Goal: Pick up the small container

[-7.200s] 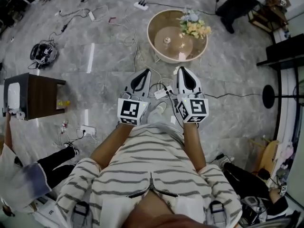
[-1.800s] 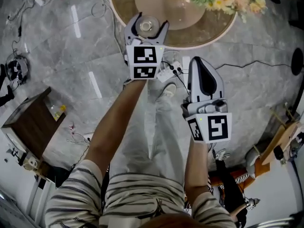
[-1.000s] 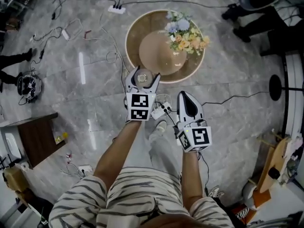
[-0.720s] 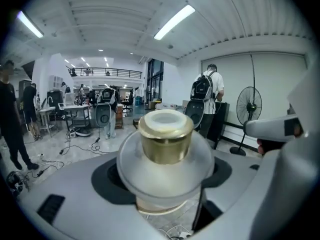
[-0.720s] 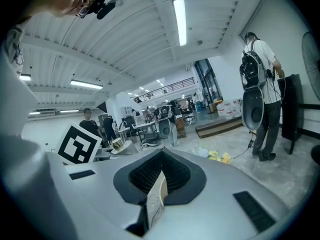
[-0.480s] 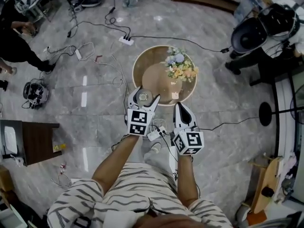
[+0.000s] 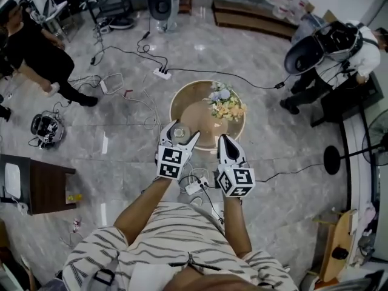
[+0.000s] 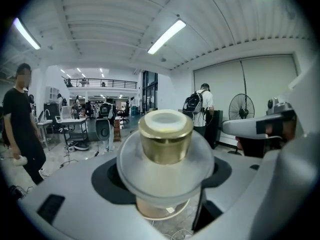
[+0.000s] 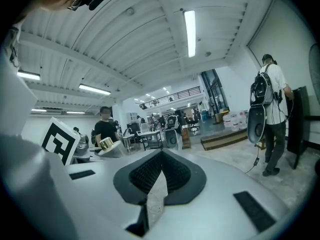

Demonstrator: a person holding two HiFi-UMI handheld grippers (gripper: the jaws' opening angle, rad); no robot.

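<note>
I'm pinching the small container [image 8: 165, 143] in the left gripper [image 7: 180, 131], over the round table [image 7: 237, 135] at its seven o'clock edge, flowers [image 7: 225, 102] sitting at its one o'clock. The right gripper [image 7: 223, 143] is hovering with jaws pressed together over grey marble floor [image 7: 121, 126] trailing cables [image 7: 130, 56].

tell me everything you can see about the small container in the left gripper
The small container is a squat, rounded jar of frosted, see-through material, glass or plastic by its look. It has a shiny gold cylindrical cap with a pale whitish top. It sits upright, cap up, gripped at its wide body between the jaws of the left gripper, which press on both sides. It is held in the air near the edge of the round table; nothing else appears to touch it.
</note>
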